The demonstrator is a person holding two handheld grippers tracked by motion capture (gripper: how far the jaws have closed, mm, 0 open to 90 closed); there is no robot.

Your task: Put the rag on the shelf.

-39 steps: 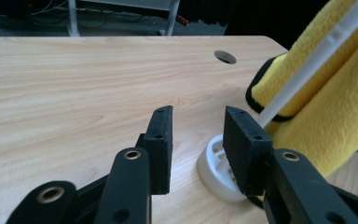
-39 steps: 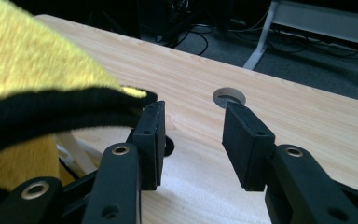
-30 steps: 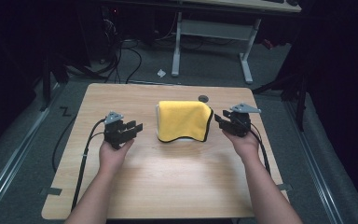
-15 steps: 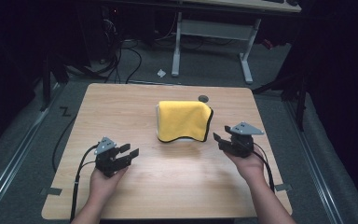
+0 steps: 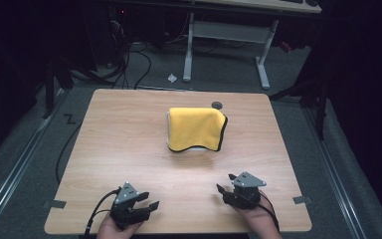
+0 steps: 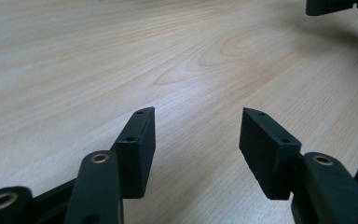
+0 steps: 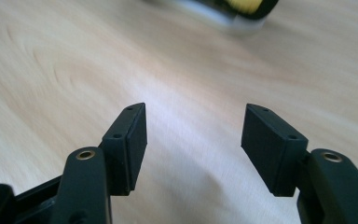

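With both the left gripper and right gripper spread wide and empty, well short of the yellow cloth, its fold could be disturbed by a careless reach.

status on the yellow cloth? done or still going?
Looks done: the yellow cloth lies folded on the table, draped over something pale. In hand: nothing. The left gripper and right gripper are near the table's front edge, apart from the cloth, jaws just opened and empty. Nothing visibly left.
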